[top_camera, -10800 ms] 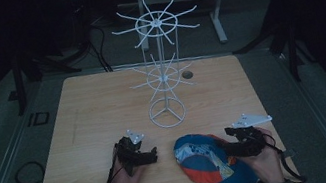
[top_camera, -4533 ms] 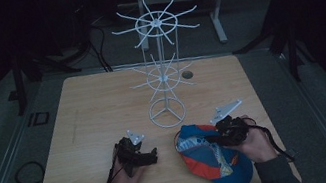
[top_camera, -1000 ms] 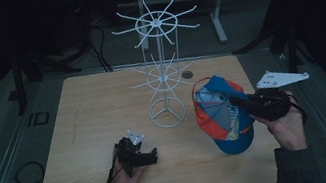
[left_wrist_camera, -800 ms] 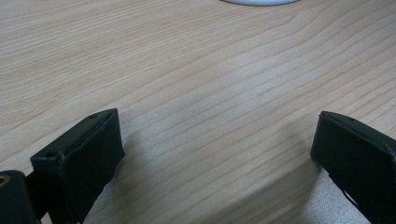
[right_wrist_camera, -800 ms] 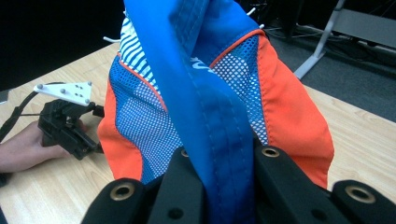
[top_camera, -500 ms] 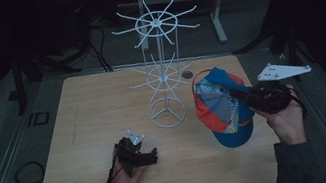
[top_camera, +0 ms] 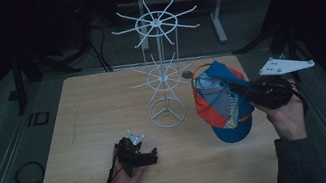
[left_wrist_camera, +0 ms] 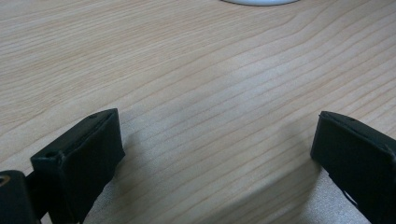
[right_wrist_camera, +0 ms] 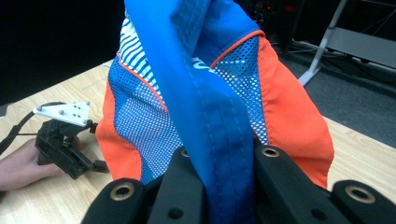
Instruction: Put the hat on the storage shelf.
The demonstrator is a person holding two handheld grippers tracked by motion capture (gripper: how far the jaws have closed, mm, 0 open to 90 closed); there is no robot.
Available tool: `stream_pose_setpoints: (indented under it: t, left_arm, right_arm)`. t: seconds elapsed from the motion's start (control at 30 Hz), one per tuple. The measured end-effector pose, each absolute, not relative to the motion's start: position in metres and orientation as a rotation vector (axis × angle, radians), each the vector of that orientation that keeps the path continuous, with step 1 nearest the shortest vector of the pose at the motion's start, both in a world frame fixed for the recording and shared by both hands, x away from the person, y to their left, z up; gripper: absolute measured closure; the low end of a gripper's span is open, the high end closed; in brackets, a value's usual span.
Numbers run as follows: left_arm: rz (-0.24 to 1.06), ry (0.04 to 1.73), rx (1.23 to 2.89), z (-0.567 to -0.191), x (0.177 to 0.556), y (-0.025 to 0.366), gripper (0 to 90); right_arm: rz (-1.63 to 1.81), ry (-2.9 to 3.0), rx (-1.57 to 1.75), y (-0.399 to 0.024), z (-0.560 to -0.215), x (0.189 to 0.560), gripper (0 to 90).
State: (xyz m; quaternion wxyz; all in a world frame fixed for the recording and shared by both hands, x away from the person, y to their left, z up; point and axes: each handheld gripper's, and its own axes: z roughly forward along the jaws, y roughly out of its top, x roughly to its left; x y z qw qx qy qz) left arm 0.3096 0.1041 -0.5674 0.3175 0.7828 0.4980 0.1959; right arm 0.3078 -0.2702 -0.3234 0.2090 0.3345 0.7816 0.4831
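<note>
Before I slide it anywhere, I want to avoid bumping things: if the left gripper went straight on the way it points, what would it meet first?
Mostly bare table, then probably the white rack's base ring; its open jaws point toward that ring, though depth is hard to judge.

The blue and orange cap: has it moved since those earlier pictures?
Yes. The blue and orange mesh cap lay flat at the table's near edge; now it hangs lifted, farther back, right of the white wire rack, clamped in the right gripper.
</note>
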Motion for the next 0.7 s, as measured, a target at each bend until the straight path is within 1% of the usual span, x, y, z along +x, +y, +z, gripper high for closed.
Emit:
stream_pose_setpoints:
  t: [0.7]
  left_arm:
    - [0.515,1.311,2.059,-0.567,0.31,0.104,2.6]
  right_arm:
    - [1.349,2.169,0.857,-0.263,-0.299,0.31,87.0]
